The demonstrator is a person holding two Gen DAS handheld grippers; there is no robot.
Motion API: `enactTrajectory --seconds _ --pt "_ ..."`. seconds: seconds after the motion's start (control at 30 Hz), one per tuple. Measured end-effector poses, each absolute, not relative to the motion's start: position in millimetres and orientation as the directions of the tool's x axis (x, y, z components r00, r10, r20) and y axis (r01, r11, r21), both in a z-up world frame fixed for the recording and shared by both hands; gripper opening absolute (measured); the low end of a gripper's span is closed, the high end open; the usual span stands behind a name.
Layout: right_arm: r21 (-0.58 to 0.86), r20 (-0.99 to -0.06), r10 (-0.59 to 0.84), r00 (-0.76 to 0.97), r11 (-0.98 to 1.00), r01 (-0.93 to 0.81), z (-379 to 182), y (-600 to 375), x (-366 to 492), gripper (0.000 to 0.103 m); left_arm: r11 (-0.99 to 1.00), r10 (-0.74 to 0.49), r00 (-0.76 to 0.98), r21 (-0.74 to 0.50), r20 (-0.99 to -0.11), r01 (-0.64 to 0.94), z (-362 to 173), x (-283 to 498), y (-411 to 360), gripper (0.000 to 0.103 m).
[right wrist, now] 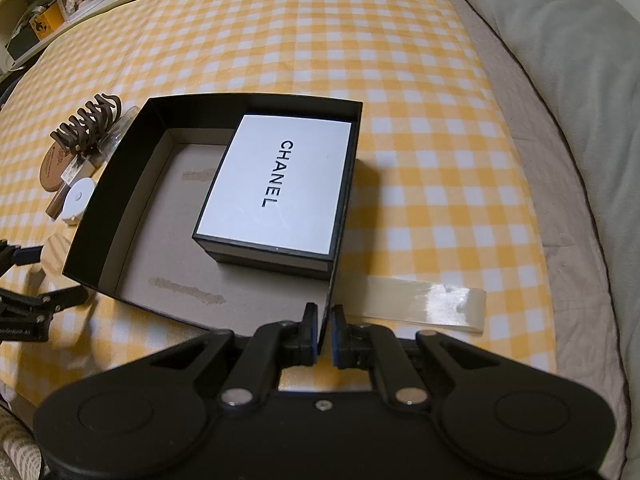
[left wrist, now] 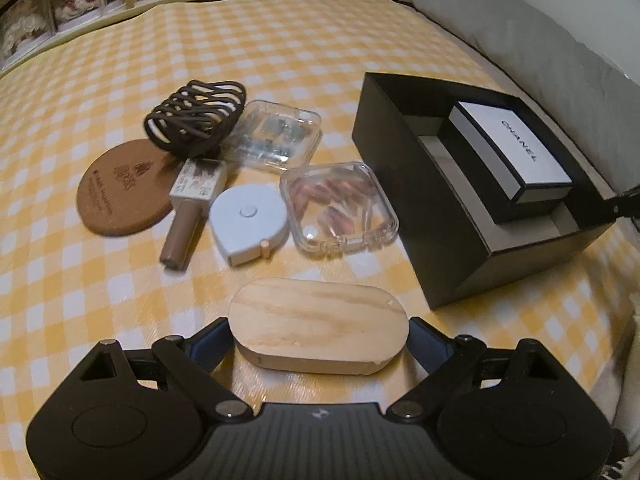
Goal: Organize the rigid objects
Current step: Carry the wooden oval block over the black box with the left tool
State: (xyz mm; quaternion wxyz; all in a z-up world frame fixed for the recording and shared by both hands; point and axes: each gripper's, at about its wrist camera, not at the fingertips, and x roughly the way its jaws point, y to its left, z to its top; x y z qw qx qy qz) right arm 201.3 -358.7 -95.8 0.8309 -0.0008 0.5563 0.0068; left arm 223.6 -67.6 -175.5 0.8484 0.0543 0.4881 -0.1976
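The left gripper (left wrist: 318, 340) is spread wide with an oval wooden block (left wrist: 318, 330) between its blue pads (left wrist: 210, 346), one pad at each rounded end; contact appears made on both sides, the block resting on the yellow checked cloth (left wrist: 280, 52). At 12 o'clock from the block lie a white tape measure (left wrist: 250, 222) and a clear case holding pinkish pieces (left wrist: 340, 208), just beside each other. At 11 o'clock a slim brown tube with a cream cap (left wrist: 188, 216) touches the tape measure and overlaps a round cork coaster (left wrist: 120, 190); a dark brown claw hair clip (left wrist: 196, 120) sits at the coaster's far edge, beside a second clear case (left wrist: 276, 134). At 2 o'clock stands an open black box (left wrist: 400, 184) containing a smaller white-topped box marked CHANEL (left wrist: 516, 148), set against its far right corner. In the right wrist view, the right gripper (right wrist: 325, 330) is nearly closed, pinching the near right wall of the black box (right wrist: 120, 176). A strip of clear tape (right wrist: 424, 300) lies on the cloth at 2 o'clock from that gripper. A grey pillow (right wrist: 560, 40) lies along the right edge.
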Motion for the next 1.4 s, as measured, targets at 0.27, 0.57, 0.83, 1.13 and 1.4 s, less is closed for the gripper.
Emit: enactTrajectory --seconds 0.27,0.57,0.83,1.13,1.4 --pt "0.026 -0.923 0.022 0.384 1.0 0.005 -95 -362 201 0.007 0.936 -0.32 0.493 -0.188 -0.809 0.298 -132 224 -55 0.093" --pt "0.115 -0.887 0.058 0.457 0.989 0.097 -75 -375 198 0.008 0.904 -0.413 0.525 -0.267 -0.744 0.332 -92 212 -77 0.093" --pt "0.043 -0.881 -0.031 0.472 0.988 0.146 -85 -368 232 0.007 0.873 -0.479 0.496 -0.334 -0.724 0.356 -81 203 -107 0.093" --pt "0.039 -0.891 -0.027 0.453 0.99 0.135 -87 -371 249 0.003 0.865 -0.497 0.477 -0.369 -0.725 0.34 -85 207 -151 0.093" --pt "0.069 -0.887 -0.002 0.462 0.988 0.136 -87 -379 252 0.004 0.873 -0.486 0.449 -0.387 -0.75 0.297 -109 217 -200 0.093"
